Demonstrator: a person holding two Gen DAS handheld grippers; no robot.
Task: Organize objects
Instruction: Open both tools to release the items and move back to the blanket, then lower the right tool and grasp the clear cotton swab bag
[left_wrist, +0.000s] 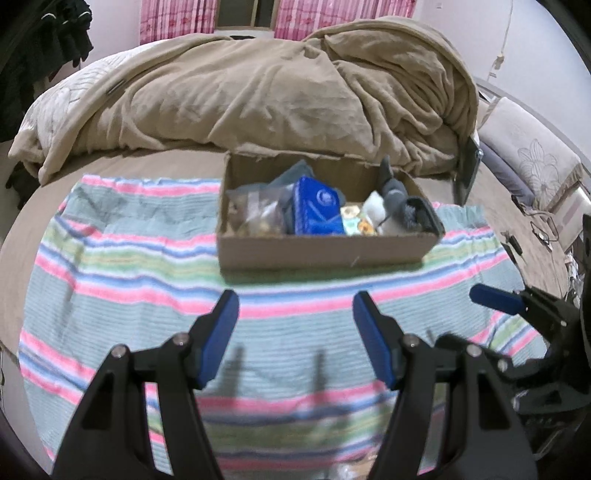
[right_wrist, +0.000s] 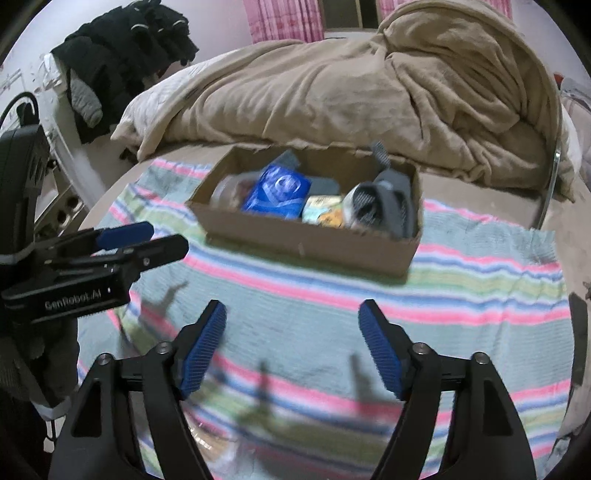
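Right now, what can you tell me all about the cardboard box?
The box is plain brown cardboard, low, long and open-topped, with a ragged back edge. It sits flat on the striped cloth on the bed, near the tan blanket. It is packed: a clear bag at the left, a blue pack in the middle, grey cloth things at the right. Neither gripper touches it.

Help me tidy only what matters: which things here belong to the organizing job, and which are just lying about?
Job: box, blue pack, snack bag, grey socks, striped cloth.
Lying about: beige blanket, black clothes, pillow, cables.
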